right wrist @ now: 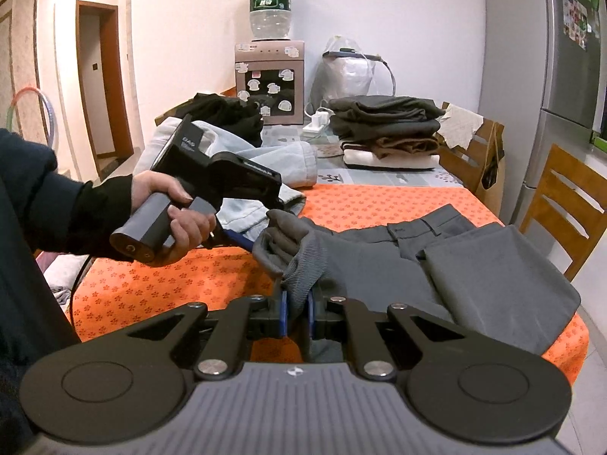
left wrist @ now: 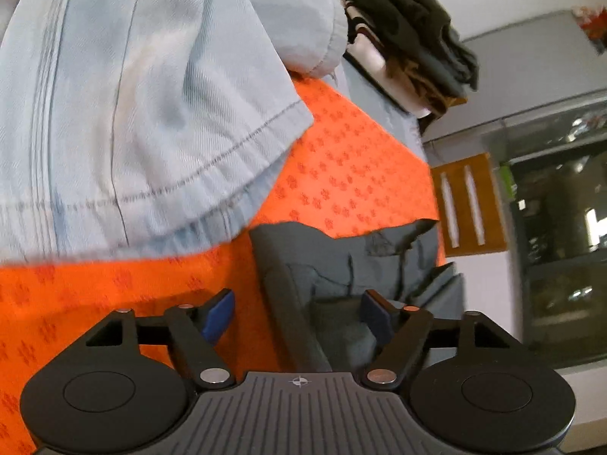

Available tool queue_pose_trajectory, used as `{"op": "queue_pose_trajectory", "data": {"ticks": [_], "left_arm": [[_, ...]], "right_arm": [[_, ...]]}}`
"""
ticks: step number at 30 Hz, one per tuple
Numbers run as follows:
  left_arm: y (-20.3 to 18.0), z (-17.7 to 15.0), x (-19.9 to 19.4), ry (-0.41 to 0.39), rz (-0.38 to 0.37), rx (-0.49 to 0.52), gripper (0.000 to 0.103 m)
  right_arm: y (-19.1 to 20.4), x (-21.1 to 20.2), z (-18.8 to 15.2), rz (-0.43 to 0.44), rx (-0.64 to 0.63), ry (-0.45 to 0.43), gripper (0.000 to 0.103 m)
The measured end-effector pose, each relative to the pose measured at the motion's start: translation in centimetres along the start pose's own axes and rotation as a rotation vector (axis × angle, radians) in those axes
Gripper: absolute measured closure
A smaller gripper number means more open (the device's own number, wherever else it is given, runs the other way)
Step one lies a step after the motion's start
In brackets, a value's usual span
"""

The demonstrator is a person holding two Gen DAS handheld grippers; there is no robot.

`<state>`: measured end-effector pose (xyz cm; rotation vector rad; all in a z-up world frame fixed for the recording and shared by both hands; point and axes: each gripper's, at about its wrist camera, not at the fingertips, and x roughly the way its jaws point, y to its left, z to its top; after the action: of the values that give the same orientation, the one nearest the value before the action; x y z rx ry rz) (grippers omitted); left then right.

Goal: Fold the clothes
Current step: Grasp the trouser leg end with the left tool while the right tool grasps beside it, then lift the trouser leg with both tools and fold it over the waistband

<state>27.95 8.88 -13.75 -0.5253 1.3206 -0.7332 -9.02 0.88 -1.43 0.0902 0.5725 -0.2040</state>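
The right hand-held gripper (right wrist: 296, 313) is clamped on a bunched fold of grey trousers (right wrist: 474, 265), its blue pads nearly together with the cloth pinched between them and lifted off an orange flower-print cloth (right wrist: 360, 201) that covers the desk. The rest of the trousers lie spread on that cloth, waistband away from the camera and one leg doubled over toward the desk's right edge. Just to the left, a person's hand (right wrist: 174, 220) in a dark sleeve grips the left hand-held gripper (left wrist: 296, 316), whose jaws stand wide apart with nothing between the pads; grey trouser cloth lies beyond its right finger. Past it, pale blue jeans (left wrist: 144, 106) lie crumpled on the desk, one hemmed leg overlapping the orange cloth. Farther back sits a stack of folded clothes (right wrist: 387, 129) in dark grey, brown and cream, with a loose heap of black clothes (right wrist: 227, 110) to its left. Against the rear wall stands a small water dispenser (right wrist: 269, 76) with a bottle on top; wooden chairs (right wrist: 561, 204) and a grey fridge (right wrist: 538, 76) line the right side.
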Motion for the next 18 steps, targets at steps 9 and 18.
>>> {"op": "queue_pose_trajectory", "data": {"ticks": [9, 18], "left_arm": [[-0.9, 0.5, 0.9, -0.034, -0.016, 0.034, 0.046], [-4.7, 0.2, -1.6, -0.137, -0.046, 0.183, 0.088]], "right_arm": [[0.3, -0.2, 0.2, -0.009, -0.004, 0.001, 0.092], [-0.8, -1.6, 0.8, -0.059, 0.045, -0.037, 0.092]]}}
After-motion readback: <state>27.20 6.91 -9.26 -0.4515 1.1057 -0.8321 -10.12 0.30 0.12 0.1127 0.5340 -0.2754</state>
